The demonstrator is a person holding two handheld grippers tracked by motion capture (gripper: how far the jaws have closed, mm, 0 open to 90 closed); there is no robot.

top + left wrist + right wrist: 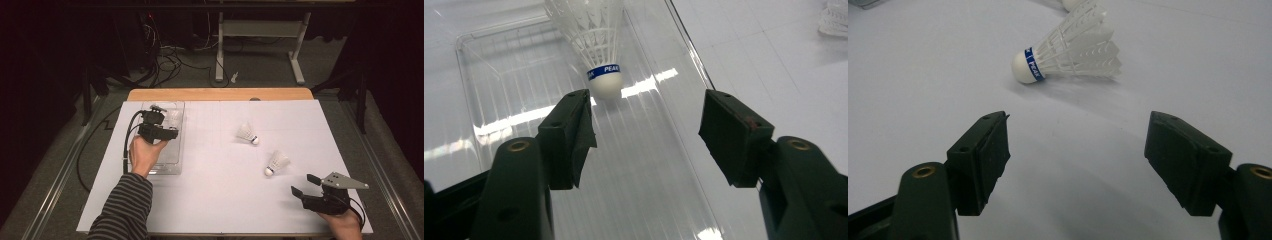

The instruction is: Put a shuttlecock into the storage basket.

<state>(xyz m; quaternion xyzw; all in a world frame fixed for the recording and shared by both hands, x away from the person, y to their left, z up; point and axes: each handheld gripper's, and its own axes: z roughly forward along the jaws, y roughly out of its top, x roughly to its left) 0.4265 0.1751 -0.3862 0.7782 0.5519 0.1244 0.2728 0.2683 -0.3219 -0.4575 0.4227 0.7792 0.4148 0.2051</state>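
White plastic shuttlecock [1068, 50] is seen lying on its side near the top of the right gripper view, cork end pointing left, just ahead of the right gripper [1078, 150], whose jaws are spread wide.

Bright white table [210, 200], dark surroundings, glare streaks on clear tray [514, 120]
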